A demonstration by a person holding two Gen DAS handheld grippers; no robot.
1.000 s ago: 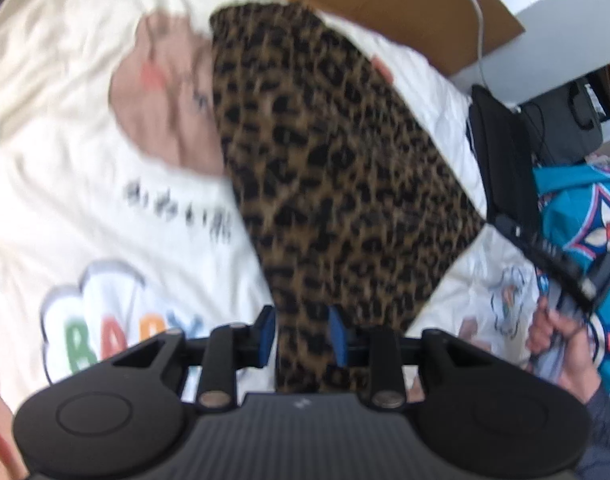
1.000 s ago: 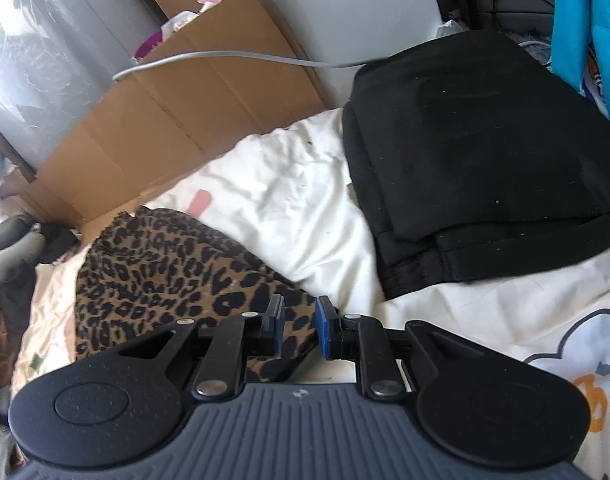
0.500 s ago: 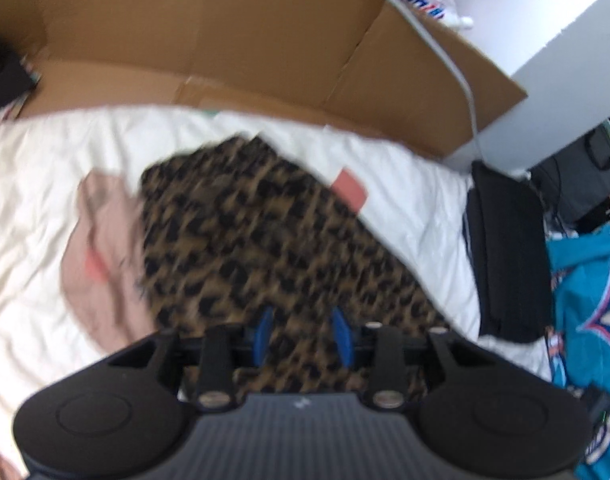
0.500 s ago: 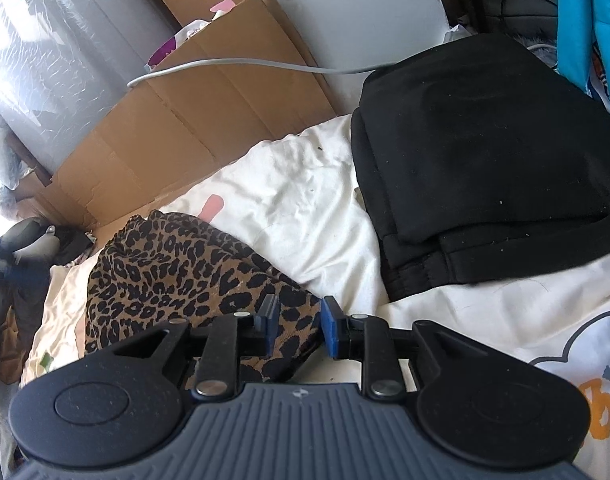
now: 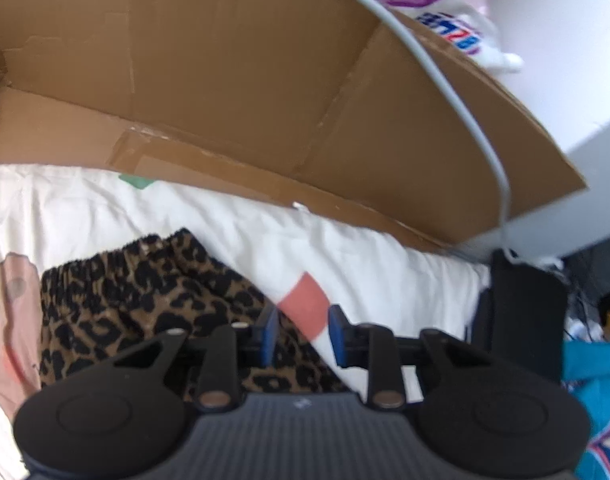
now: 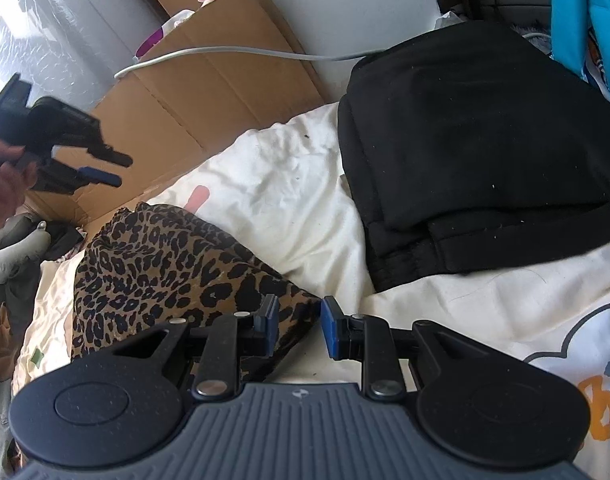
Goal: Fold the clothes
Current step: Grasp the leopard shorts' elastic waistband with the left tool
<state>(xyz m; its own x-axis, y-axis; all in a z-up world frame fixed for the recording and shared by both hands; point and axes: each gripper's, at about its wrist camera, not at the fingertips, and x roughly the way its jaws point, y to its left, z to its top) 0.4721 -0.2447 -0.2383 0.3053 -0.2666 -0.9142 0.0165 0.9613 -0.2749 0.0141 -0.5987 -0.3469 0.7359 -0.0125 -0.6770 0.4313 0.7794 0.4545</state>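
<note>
Two grippers hovered over bedding. Left gripper (image 5: 299, 334) was closing, nothing between its pads; leopard-print garment (image 5: 145, 304) lay beneath-left. Right gripper (image 6: 297, 326) stood released beside the garment's corner. Bag lettering beyond was unreadable.

White printed bedsheet (image 6: 289, 208) carries everything. Leopard-print garment (image 6: 161, 264) lies flat on it. Folded black garment (image 6: 485, 152) sits right of the leopard piece, bare sheet between them. Flattened cardboard (image 5: 233, 80) along the sheet's far edge, beyond the leopard piece.
</note>
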